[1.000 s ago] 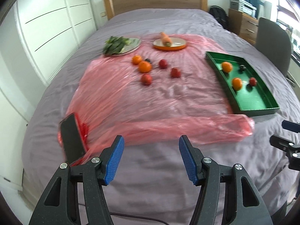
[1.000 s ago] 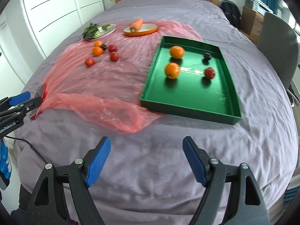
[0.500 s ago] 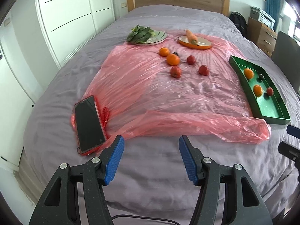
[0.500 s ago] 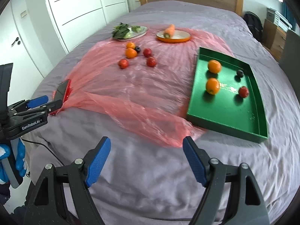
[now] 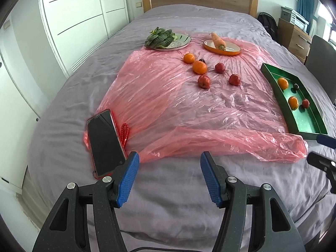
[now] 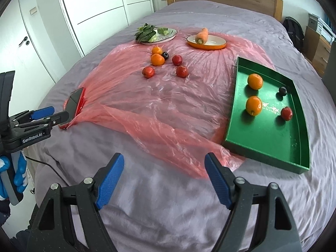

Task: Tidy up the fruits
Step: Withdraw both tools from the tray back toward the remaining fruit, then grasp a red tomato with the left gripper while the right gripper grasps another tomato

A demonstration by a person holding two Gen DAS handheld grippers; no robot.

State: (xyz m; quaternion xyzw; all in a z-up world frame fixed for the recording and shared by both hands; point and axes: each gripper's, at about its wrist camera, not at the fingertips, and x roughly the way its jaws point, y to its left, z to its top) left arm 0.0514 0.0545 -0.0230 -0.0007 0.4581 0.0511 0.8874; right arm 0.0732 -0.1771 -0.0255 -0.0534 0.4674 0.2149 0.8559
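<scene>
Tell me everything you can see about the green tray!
The green tray is a shallow rectangle with low upright walls and a glossy, hard-looking floor that bears small pale markings. It lies flat on the purple bedspread, to the right of the loose fruit, its left edge resting on the crinkly pink plastic sheet. Inside, apart from one another, sit two oranges, a small dark fruit and a red fruit. Its near half is bare. Neither gripper touches it.

Only readable thing: "GenRobot.AI" in white letters on the black body of the left gripper [image 6: 42,116], right wrist view. The green tray [image 6: 233,113] has pale marks on its floor, too small to read.
</scene>
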